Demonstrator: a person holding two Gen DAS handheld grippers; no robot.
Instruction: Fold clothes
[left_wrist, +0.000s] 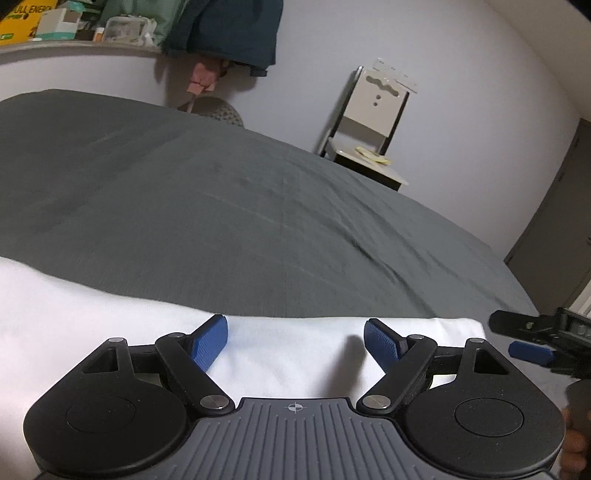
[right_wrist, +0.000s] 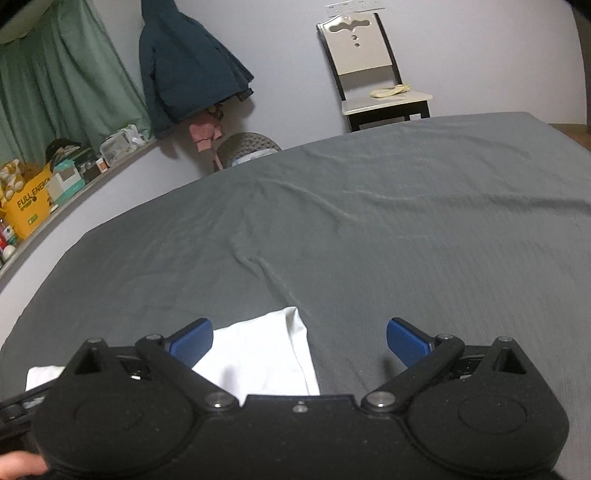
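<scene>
A white garment (left_wrist: 110, 325) lies flat on the grey bed sheet (left_wrist: 258, 203), with its straight far edge running across the lower left wrist view. My left gripper (left_wrist: 295, 343) hovers over it, open, with only cloth lying beneath the gap. At the right edge of that view my right gripper (left_wrist: 524, 338) shows from the side, beside the garment's right end. In the right wrist view a corner of the white garment (right_wrist: 258, 350) lies under the left half of my right gripper (right_wrist: 299, 341), which stands wide open. Its blue pads (right_wrist: 406, 341) touch nothing.
The grey sheet (right_wrist: 369, 221) stretches ahead with shallow wrinkles. A chair (right_wrist: 369, 74) stands past the bed against the wall, and a dark coat (right_wrist: 184, 66) hangs to its left. A ledge with boxes (right_wrist: 37, 199) runs along the left. A dark door (left_wrist: 554, 229) is at far right.
</scene>
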